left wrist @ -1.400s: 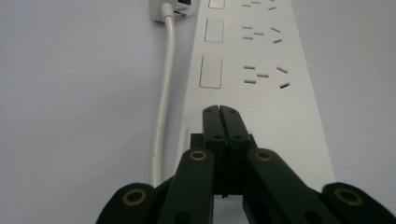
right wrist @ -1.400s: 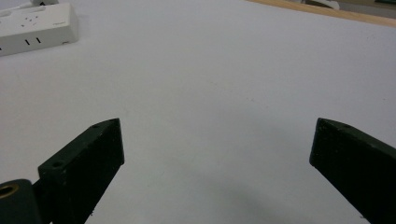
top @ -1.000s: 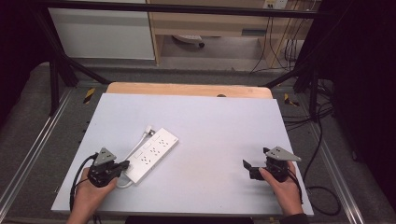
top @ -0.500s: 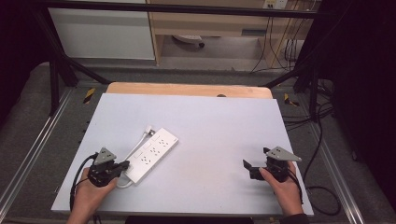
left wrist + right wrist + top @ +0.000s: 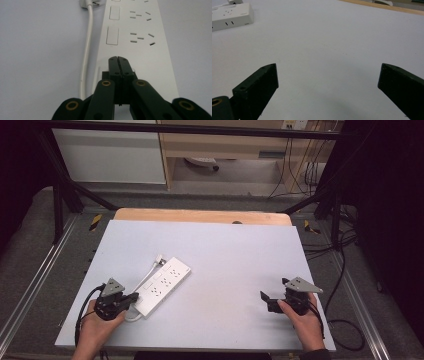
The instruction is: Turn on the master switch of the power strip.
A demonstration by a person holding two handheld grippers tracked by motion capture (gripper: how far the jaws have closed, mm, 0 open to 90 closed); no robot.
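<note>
- The left hand-held gripper (image 5: pixel 131 298) sits at the near end of the power strip (image 5: pixel 162 285), its jaws pressed together with nothing between them. In the left gripper view the closed tips (image 5: pixel 118 62) rest on or just over the strip's top face, near a switch; whether they actually touch it I cannot tell. Closed jaws make a single blunt point, which suits pressing or nudging better than grasping.
- The power strip lies flat on the tabletop (image 5: pixel 230 255), left of centre, angled so its far end points up and to the right. Its sockets face up, so they can be reached from above.
- The strip's white cable (image 5: pixel 86 50) runs along the left side of the strip, from its near end up towards the plug (image 5: pixel 160 260), which lies just beside the strip's far end. It is tucked close, so it probably won't catch on anything.
- To the right of the strip the tabletop is bare.
- The right hand-held gripper (image 5: pixel 272 299) is well apart from the strip, near the tabletop's front right corner. Its jaws stand wide open and empty, and its own view looks across the bare surface towards the strip (image 5: pixel 230 15). It appears to be waiting, ready to take hold if needed.
</note>
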